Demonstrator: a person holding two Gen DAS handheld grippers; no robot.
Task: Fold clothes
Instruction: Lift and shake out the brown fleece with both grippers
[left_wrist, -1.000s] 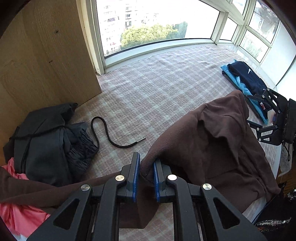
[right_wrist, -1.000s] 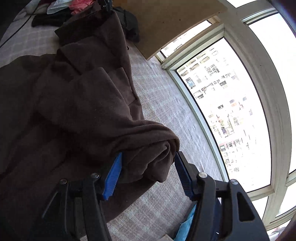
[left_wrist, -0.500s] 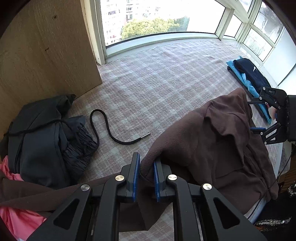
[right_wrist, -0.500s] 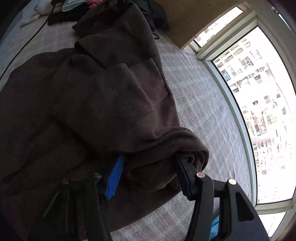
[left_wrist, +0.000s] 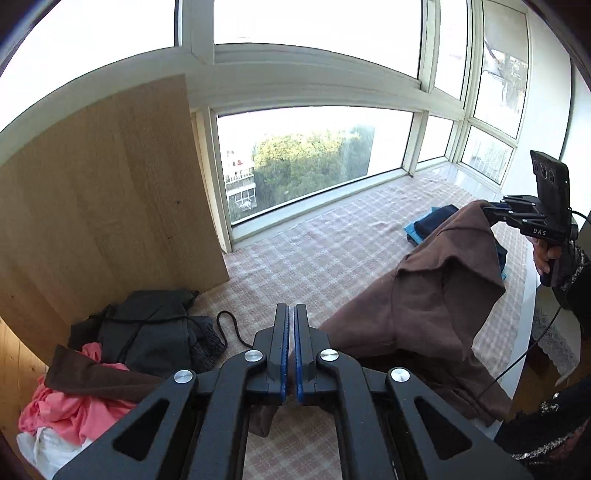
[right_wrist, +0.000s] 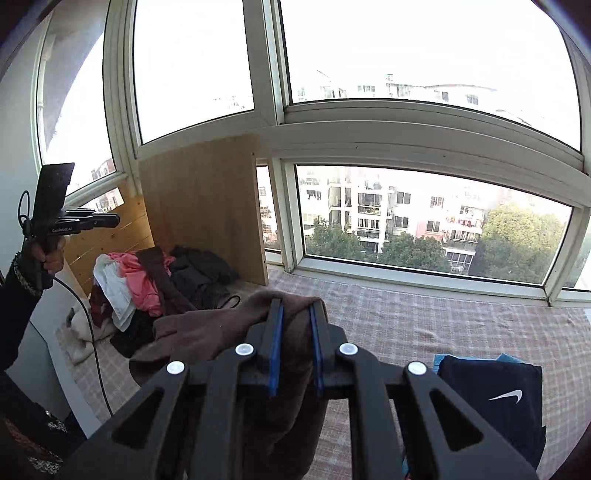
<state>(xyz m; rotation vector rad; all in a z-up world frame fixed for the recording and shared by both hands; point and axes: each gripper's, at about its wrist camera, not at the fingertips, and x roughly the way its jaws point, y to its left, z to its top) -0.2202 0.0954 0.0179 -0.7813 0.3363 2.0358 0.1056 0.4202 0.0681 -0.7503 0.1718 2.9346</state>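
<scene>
At the right gripper (right_wrist: 295, 306): clamped on a bunched edge of the brown fleece garment (right_wrist: 207, 332), with the jaws just closed in further and cloth pressed between the blue pads. Held up off the surface by the right hand (left_wrist: 546, 254), dark-sleeved, with brown fleece draping down from the tips in a slack ridge.

At the left gripper (left_wrist: 290, 314): shut, pad against pad. Raised in the left hand (right_wrist: 48, 254), as seen from the right wrist view. Hard to tell from the left wrist view whether any cloth is caught low between the pads. Just below and behind the jaws, the lower part of the brown garment, spread down onto the pink-and-white checked cover (left_wrist: 295, 258).

Further left, against the pale wooden panel (left_wrist: 103, 206), a loose pile of clothes: a dark grey garment (left_wrist: 155, 332), a pink one (left_wrist: 74, 406) and a white one (left_wrist: 44, 446), with a brown sleeve laid across the pink. Beside the pile, a black cord (left_wrist: 229, 328) curling over the cover.

On the right end of the cover, well apart from the pile, a folded navy garment with a white swoosh logo (right_wrist: 491, 391) on top of a light blue one (right_wrist: 439, 360).

Beyond it all, a white-framed bay window (right_wrist: 424, 221), with apartment blocks and trees outside.
</scene>
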